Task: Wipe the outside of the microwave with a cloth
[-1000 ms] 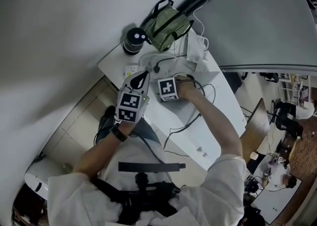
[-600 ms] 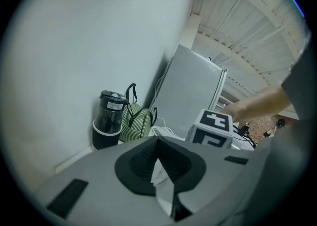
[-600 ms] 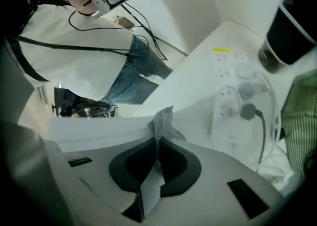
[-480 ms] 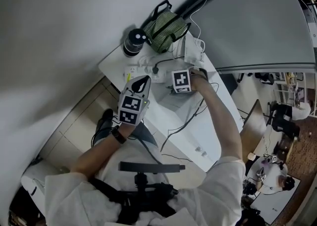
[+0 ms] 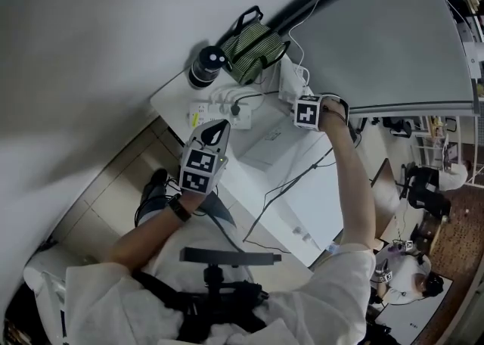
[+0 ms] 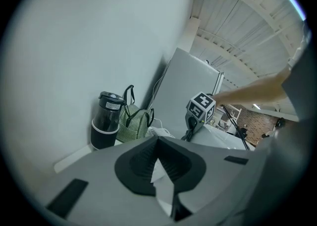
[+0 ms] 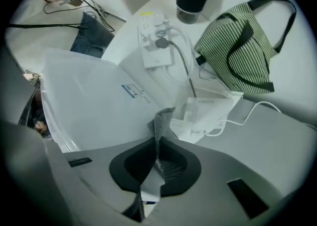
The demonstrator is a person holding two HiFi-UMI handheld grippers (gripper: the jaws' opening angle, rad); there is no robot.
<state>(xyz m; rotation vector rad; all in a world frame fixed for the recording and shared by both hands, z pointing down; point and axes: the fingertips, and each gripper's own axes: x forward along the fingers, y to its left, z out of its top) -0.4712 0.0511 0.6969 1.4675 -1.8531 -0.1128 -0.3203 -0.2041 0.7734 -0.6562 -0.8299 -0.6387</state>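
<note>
The white microwave (image 5: 266,148) stands on a white table (image 5: 325,207) against the wall; its top with a small label fills the left of the right gripper view (image 7: 89,101). My right gripper (image 5: 297,107) hangs over the microwave's far end, near the white adapter box. It (image 7: 157,140) is shut on a grey cloth (image 7: 161,120), a fold of which sticks up past the jaw tips. My left gripper (image 5: 218,126) is held at the microwave's near left side, clear of it. Its pads (image 6: 158,141) are pressed together with nothing between them.
A dark flask (image 5: 206,66) and a green striped bag (image 5: 254,39) stand at the table's back corner. A white power strip (image 5: 218,111) with plugged cables and a white adapter box (image 5: 290,79) lie behind the microwave. A grey partition (image 5: 386,41) rises on the right.
My right gripper has carried the cloth up and to the right across the microwave's top, toward the back by the adapter box. The left gripper has barely moved.
</note>
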